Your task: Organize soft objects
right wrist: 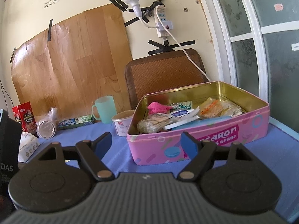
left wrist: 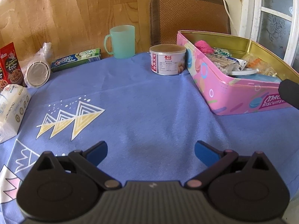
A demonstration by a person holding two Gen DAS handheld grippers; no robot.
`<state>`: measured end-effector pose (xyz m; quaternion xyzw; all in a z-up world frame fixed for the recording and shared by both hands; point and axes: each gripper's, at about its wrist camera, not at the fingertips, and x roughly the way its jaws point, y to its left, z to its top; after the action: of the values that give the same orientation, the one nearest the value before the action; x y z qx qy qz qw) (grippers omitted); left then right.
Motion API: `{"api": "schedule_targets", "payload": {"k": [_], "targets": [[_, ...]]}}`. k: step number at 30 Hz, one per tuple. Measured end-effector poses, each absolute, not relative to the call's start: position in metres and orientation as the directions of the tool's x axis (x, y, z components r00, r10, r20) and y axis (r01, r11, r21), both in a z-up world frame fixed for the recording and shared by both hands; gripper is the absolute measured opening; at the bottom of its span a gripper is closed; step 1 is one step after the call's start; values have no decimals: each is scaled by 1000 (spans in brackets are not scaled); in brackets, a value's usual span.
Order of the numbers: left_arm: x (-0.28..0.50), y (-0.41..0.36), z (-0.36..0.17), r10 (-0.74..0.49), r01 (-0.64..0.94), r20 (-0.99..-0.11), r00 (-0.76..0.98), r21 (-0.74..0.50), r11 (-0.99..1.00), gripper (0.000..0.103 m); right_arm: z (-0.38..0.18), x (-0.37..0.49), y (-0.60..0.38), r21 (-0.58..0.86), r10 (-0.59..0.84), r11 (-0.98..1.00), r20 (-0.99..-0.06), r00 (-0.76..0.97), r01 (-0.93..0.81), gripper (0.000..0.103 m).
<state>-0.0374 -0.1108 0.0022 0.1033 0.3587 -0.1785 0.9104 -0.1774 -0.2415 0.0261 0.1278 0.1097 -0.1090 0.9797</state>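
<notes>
- The left gripper is being held low over the blue tablecloth; its blue-padded fingers are spread wide, with nothing between them.
- The right gripper is being held before the pink macaron biscuit tin; its fingers are likewise spread wide and nothing is being gripped.
- In the left wrist view the tin is sitting at about 2 o'clock from the gripper, lid off.
- A pink fuzzy soft object is lying inside the tin at its far left corner, beside several plastic snack packets and a white lid.
- A small labelled can is standing just beside the tin's far left corner, at 12 o'clock.
- A mint-green mug is standing at 11 o'clock, with a toothpaste box further left.
- A stack of plastic cups, lying on its side, and a red snack box are being seen at 10 o'clock.
</notes>
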Motion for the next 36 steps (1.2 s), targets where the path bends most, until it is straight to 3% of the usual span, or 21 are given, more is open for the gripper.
{"api": "schedule_targets", "payload": {"k": [36], "targets": [[-48,-135,-4,-222,421,-705,674,119,899,103,12,-185,-261,313,-182,913,-260,948,261,81]]}}
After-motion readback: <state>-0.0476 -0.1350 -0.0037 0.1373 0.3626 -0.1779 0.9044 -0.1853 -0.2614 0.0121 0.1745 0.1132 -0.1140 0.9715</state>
